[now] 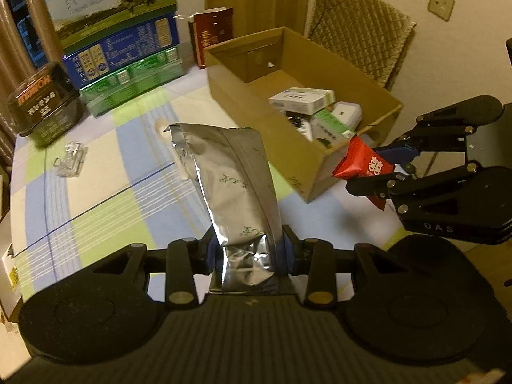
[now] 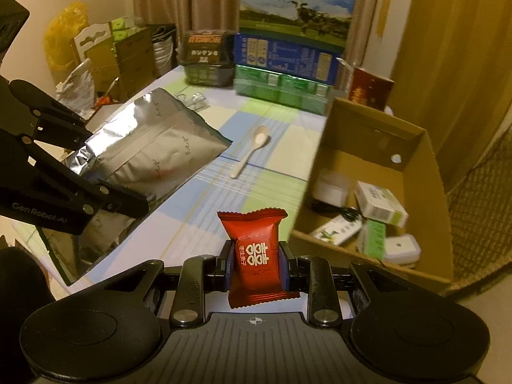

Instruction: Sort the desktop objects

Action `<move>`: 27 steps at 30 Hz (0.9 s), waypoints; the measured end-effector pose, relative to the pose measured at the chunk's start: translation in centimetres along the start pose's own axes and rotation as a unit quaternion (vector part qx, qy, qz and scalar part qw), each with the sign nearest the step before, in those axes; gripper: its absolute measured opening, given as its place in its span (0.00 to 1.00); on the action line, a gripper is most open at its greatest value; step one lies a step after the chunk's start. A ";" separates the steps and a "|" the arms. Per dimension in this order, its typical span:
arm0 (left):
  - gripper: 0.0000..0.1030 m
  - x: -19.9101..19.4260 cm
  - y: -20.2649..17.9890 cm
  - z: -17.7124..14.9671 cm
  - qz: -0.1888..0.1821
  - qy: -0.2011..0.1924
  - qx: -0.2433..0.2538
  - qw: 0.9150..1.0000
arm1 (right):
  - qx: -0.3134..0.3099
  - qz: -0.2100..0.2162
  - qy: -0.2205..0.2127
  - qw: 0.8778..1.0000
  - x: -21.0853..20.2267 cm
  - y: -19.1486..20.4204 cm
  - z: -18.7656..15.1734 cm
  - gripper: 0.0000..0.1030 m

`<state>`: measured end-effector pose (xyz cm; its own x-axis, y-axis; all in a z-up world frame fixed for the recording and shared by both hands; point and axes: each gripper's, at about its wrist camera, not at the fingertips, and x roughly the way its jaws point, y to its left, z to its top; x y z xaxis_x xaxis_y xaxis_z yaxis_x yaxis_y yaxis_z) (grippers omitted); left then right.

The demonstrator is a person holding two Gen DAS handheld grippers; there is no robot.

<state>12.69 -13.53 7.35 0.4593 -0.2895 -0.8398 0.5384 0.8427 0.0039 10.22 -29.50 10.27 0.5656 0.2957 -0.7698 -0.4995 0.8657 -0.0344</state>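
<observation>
The left gripper (image 1: 249, 249) is clamped on the lower end of a crinkled silver foil pouch with small green print (image 1: 230, 185); the pouch stands up from the jaws and is lifted clear of the checked blue, green and white tablecloth (image 1: 105, 176). In the right wrist view the same pouch (image 2: 153, 156) extends at a slant above the cloth, held by the left gripper (image 2: 128, 206) at the left edge of the picture.

The right gripper (image 2: 258, 265) is clamped on a small red candy wrapper with white characters (image 2: 257, 256) — the jaws stand narrow, pressing both sides of the packet. Seen from the left wrist, this packet (image 1: 361, 163) hangs just beside the near corner of the open brown cardboard box (image 1: 246, 108).

The box holds several small white and green cartons (image 2: 380, 208) and a white plastic case (image 2: 401, 249). On the cloth lie a white plastic spoon (image 2: 252, 150) and a clear plastic blister pack (image 1: 68, 160) — both well apart from the grippers. Stacked milk cartons (image 2: 288, 48) stand at the far edge of the table.
</observation>
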 end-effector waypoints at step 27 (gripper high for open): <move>0.33 2.5 -7.4 2.9 -0.056 0.002 0.021 0.998 | 0.069 -0.056 0.009 0.996 -3.1 -7.7 -4.9 0.24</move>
<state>11.88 -21.79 6.78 0.3919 -0.3781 -0.8387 0.6147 0.7859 -0.0670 9.09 -39.12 9.79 0.6003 0.1871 -0.7776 -0.3381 0.9405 -0.0347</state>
